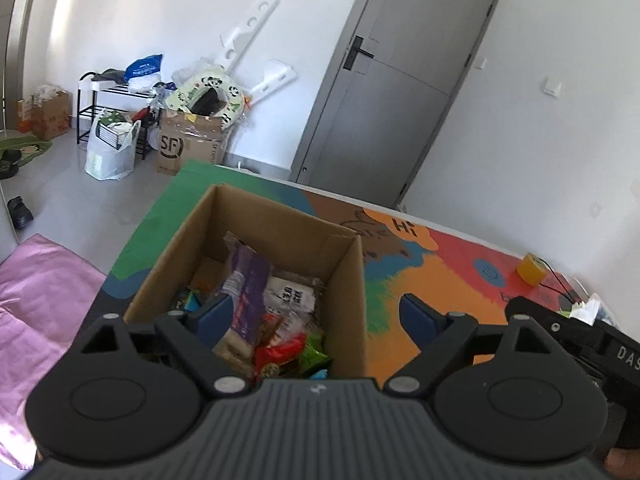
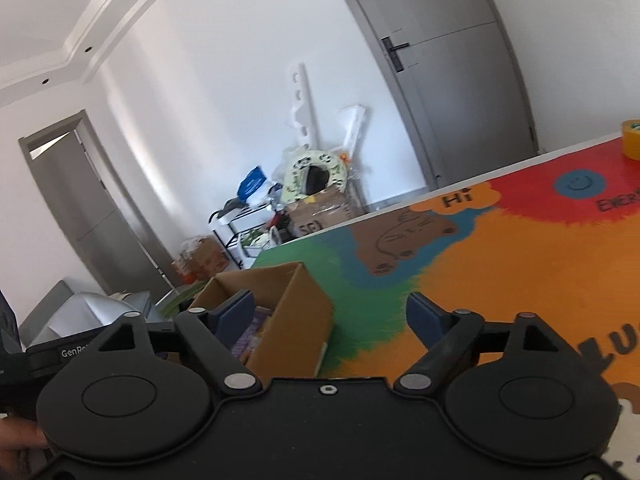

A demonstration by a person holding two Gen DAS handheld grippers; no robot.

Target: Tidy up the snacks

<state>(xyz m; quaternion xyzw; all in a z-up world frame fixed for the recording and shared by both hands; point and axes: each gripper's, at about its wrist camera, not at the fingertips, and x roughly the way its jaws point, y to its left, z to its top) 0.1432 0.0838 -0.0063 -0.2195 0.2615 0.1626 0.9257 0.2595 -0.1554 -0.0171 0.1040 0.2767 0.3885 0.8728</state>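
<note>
An open cardboard box stands on the colourful table mat. It holds several snack packets: a purple one, a white one, a red one and a green one. My left gripper is open and empty, held just above the box's near side. The right wrist view shows the same box at lower left. My right gripper is open and empty, above the box's right wall and the mat.
A yellow cube with a black cable sits at the mat's far right; a yellow tape roll shows in the right view. Beyond the table are an SF carton, a shoe rack, a plastic bag, a grey door and pink cloth.
</note>
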